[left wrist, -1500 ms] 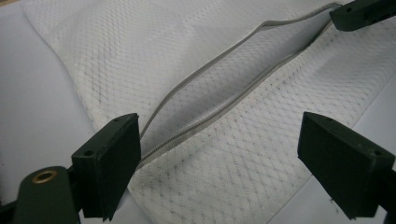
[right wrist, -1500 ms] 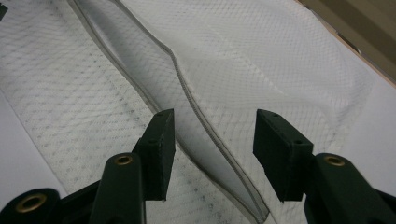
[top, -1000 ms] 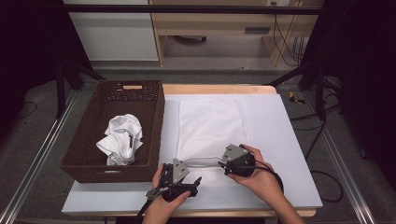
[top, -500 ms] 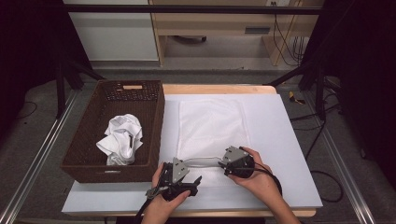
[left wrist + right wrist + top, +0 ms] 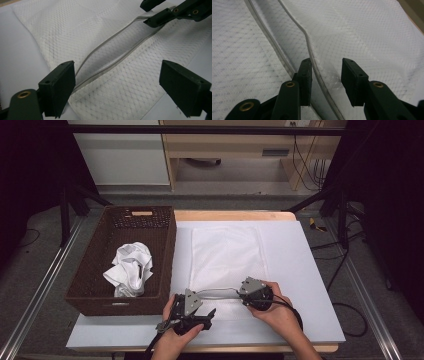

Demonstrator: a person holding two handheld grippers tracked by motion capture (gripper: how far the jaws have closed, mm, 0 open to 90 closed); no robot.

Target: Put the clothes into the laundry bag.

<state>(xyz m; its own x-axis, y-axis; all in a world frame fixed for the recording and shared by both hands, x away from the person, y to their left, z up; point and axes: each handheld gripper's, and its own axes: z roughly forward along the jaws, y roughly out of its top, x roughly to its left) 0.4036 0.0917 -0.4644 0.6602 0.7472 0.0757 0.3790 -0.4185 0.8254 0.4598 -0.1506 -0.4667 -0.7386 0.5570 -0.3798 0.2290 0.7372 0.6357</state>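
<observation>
With the white mesh laundry bag (image 5: pixel 226 257) flat on the worktop (image 5: pixel 305 270) beside the brown wicker basket (image 5: pixel 100 265), right gripper (image 5: pixel 325 80) fingers have just been closing on its upper zipper edge (image 5: pixel 312 62), not yet pinched, likely to spread the mouth. Left gripper (image 5: pixel 117 85) fingers wide over the opening.

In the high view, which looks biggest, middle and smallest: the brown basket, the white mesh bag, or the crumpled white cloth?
1. brown basket
2. white mesh bag, nearly as big, so it's close
3. crumpled white cloth, clearly smallest

Wicker basket (image 5: pixel 165 265) walls off table's left; bare table surface (image 5: pixel 305 285) right of mesh bag (image 5: pixel 227 255) open for passage.
</observation>
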